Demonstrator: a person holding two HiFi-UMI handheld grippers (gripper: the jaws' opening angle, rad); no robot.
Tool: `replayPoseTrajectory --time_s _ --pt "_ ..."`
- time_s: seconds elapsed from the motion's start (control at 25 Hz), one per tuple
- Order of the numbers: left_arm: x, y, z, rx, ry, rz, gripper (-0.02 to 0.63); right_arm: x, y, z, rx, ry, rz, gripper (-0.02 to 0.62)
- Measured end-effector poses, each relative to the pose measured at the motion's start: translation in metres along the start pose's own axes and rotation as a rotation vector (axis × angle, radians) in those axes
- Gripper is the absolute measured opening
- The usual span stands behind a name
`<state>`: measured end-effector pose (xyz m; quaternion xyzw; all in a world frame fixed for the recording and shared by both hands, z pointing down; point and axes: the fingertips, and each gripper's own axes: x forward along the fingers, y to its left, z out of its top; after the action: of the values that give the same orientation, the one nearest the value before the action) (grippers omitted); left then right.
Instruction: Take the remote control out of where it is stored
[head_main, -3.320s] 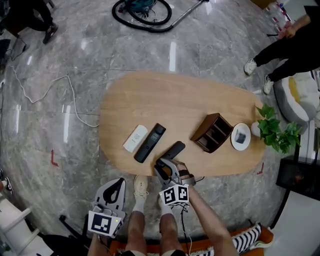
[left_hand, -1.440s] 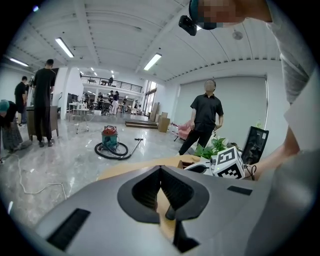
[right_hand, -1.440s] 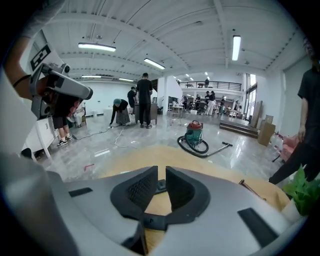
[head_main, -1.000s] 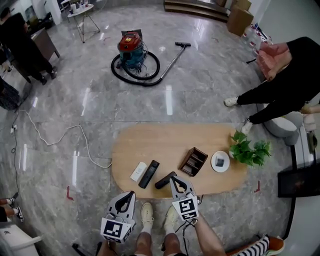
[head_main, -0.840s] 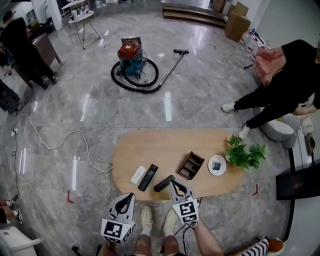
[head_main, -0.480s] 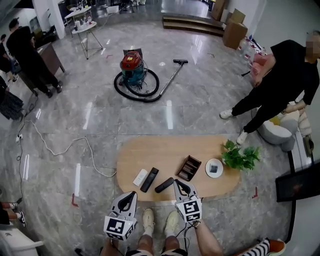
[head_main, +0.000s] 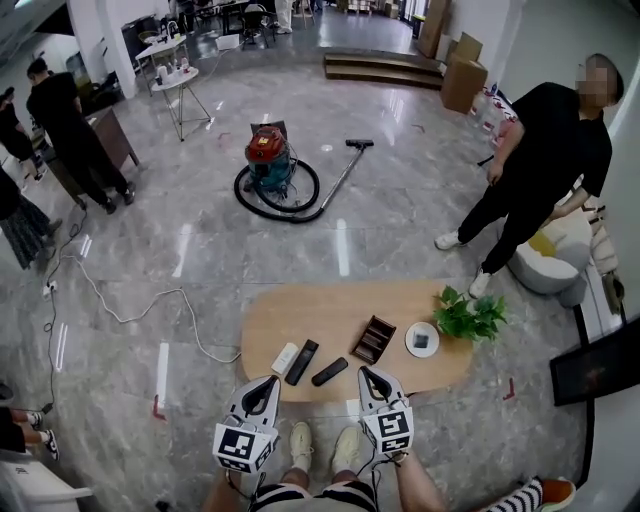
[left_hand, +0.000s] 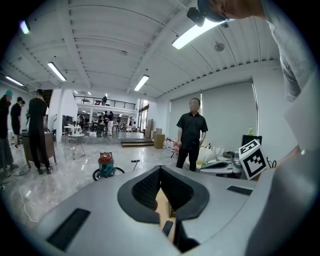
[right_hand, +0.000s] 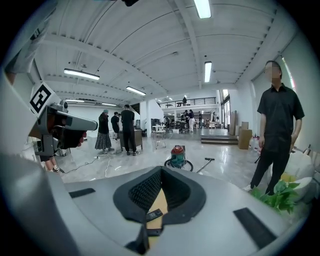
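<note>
Three remotes lie on the oval wooden table (head_main: 300, 318): a white one (head_main: 285, 358), a black one (head_main: 302, 361) and another black one (head_main: 329, 371). A brown wooden organizer (head_main: 374, 339) stands right of them. Both grippers hang off the table's near edge, above the person's shoes. My left gripper (head_main: 265, 386) is shut and holds nothing. My right gripper (head_main: 369, 377) is also shut and holds nothing. In the left gripper view, the left gripper (left_hand: 160, 170) frames a strip of table and a black remote (left_hand: 167, 228). The right gripper (right_hand: 161, 170) frames a black remote (right_hand: 153, 215).
A white plate (head_main: 422, 339) and a potted plant (head_main: 465, 315) sit at the table's right end. A red vacuum cleaner (head_main: 268, 150) with hose lies on the marble floor beyond. A person in black (head_main: 540, 160) stands at the right; others stand far left. A cable (head_main: 120, 318) crosses the floor.
Both grippers and the head have risen, so the table looks smaller and farther. The right gripper, earlier at the nearest black remote, is now clear of it.
</note>
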<state>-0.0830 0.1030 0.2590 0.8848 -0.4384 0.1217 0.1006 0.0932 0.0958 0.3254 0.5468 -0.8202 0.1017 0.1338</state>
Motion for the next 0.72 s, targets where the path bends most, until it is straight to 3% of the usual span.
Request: replayPoseTrajectory --time_s 0.72 --pt "-0.045 -0.028 0.068 0.064 -0.108 -0.002 0.005 -0.077 -0.005 0.084 -0.001 -0.133 -0.038 0.008"
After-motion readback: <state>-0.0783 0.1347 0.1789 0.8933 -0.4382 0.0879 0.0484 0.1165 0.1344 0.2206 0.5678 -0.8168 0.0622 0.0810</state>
